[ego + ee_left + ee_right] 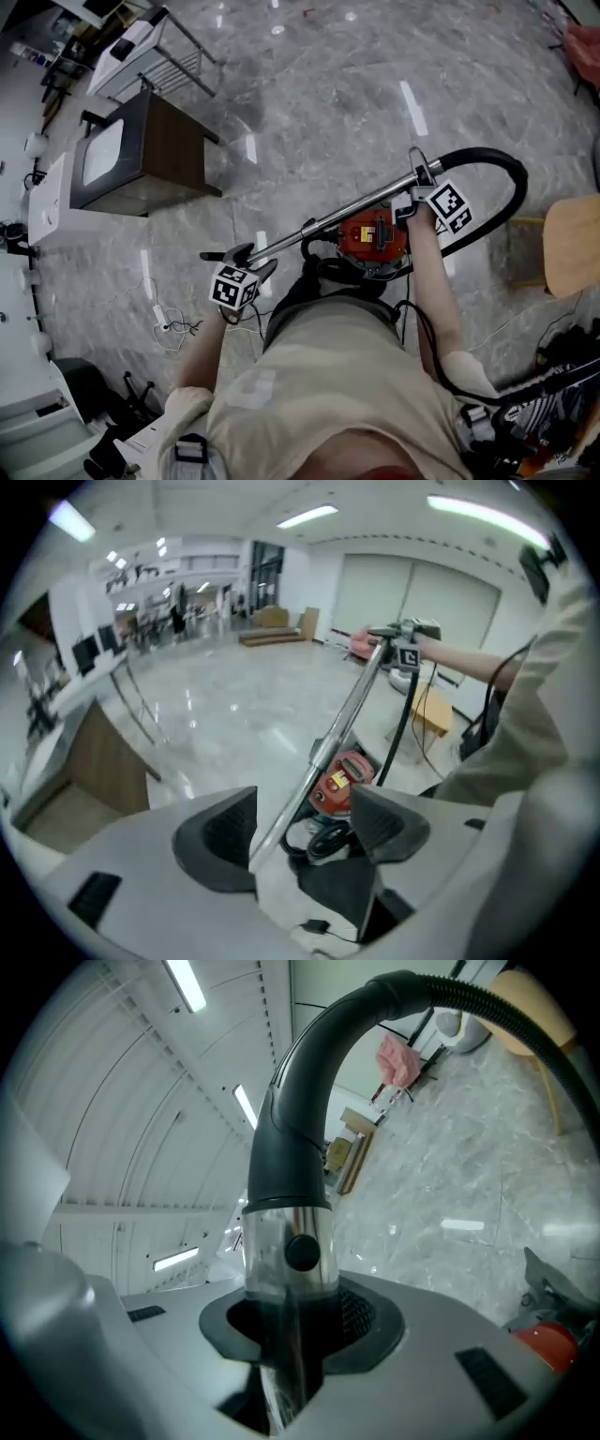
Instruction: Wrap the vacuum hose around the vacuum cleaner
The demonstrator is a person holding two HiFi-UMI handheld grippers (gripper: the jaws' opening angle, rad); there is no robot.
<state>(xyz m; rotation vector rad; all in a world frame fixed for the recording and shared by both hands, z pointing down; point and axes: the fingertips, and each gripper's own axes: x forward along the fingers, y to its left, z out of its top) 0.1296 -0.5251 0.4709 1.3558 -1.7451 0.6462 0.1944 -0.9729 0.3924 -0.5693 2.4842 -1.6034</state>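
Hose wrapping had not yet begun, by my judgement. The black hose (514, 192) stood in one free loop from the handle out to the right and back down to the red vacuum cleaner (373, 236). The cleaner sat on the marble floor (309, 103), just in front of the person's legs, and no turn of hose lay around its body. My right gripper (286, 1330) was clamped on the chrome wand (349, 210) just under the dark handle and held it at a slant. My left gripper (302, 813) had its jaws apart, with the lower part of the wand passing between them, close by one pad. I did not see both pads pressing, so I took the wand as not gripped there.

The next move, I think, called for closing the left gripper on the wand, so that both ends were under control. After that, wand and hose could be swung around the canister without twisting the loop.

A wooden cabinet (155, 155) with a pale top stood well apart at the left. A wooden seat (574, 244) was near the loop at the right, and loose white cables (169, 323) lay on the floor near the left gripper. The seat and the legs seemed the likeliest things for the hose to catch on.
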